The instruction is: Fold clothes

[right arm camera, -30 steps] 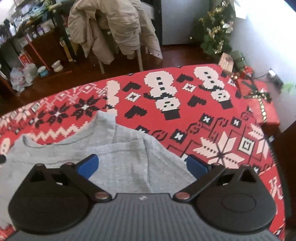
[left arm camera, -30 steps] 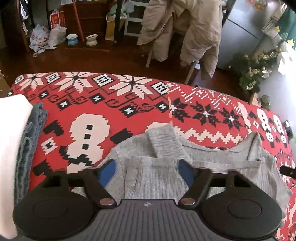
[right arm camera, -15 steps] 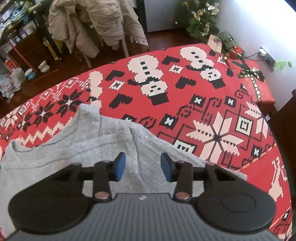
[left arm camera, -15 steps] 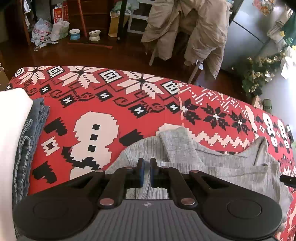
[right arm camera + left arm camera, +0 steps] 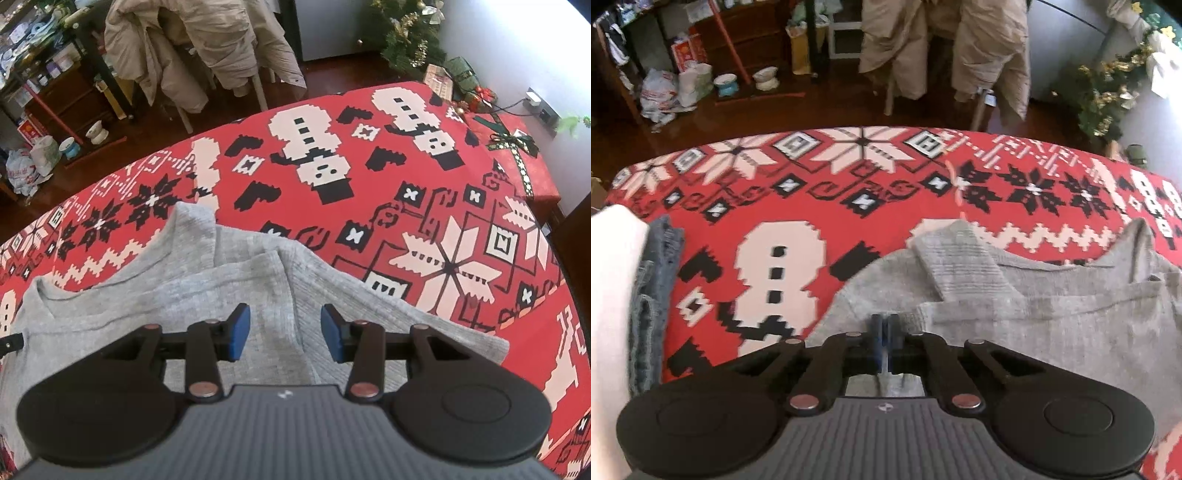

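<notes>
Left tongs now pinched tight on near-left edge of the grey sweater, open a second ago. Right tongs narrowing, half-open over the near-right sleeve. Sweater partly folded on red worktop; next fold being gripped.

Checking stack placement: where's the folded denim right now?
Left wrist view, far left edge: folded denim lies on the red tablecloth, beneath a white garment.
</notes>
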{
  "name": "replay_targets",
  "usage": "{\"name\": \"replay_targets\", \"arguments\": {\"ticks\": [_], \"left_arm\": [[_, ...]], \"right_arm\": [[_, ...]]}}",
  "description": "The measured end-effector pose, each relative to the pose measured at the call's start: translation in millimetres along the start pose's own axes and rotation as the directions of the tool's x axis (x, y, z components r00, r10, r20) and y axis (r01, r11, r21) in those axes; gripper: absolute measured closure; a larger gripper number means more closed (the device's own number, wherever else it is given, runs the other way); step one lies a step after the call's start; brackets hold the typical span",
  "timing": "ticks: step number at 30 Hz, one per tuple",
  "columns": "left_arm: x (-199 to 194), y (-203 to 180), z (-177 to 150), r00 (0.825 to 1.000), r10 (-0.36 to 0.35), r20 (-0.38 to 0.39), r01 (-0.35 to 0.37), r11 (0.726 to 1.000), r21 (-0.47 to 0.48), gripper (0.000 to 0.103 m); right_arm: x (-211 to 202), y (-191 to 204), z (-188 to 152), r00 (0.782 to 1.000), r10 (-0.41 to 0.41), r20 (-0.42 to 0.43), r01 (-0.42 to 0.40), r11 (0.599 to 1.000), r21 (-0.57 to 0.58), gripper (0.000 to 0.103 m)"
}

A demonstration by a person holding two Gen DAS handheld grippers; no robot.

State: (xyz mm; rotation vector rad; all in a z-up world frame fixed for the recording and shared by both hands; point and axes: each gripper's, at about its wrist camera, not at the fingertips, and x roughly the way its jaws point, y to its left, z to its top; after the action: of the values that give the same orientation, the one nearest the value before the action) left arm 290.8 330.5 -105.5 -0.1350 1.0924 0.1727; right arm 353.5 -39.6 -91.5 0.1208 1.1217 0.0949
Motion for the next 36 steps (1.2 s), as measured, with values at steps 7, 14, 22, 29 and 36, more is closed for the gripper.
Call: {"name": "replay_targets", "arguments": {"ticks": [7, 14, 22, 29, 36], "left_arm": [[-10.1, 6.2, -5.7, 0.996, 0.082, 0.033, -0.082, 0.997, -0.012, 0.101], [-9.2, 12.1, -6.6, 0.997, 0.079, 0.025, -0.078, 0.996, -0.049, 0.101], [-5.6, 16.2, -7.2, 0.996, 0.091, 0.020, -0.089, 0.993, -0.082, 0.100], [-36.0, 19.5, -5.0, 0.990, 0.101, 0.102, -0.082, 0.980, -0.181, 0.086], [-42.8, -23.4, -10.2, 0.992, -0.080, 0.100, 0.095, 0.982, -0.162, 0.088]], "right_arm": [[5.3, 6.6, 10.8, 0.999, -0.016, 0.042, 0.020, 0.996, -0.083, 0.077], [31.1, 16.5, 20.5, 0.998, -0.040, 0.044, 0.045, 0.991, -0.122, 0.101], [30.6, 14.1, 18.9, 0.992, -0.093, 0.088, 0.100, 0.992, -0.082, 0.100], [-0.5, 22.2, 14.0, 0.978, -0.096, 0.185, 0.118, 0.987, -0.112, 0.086], [-7.2, 65.8, -10.6, 0.993, 0.098, 0.066, -0.077, 0.962, -0.261, 0.094]]}}
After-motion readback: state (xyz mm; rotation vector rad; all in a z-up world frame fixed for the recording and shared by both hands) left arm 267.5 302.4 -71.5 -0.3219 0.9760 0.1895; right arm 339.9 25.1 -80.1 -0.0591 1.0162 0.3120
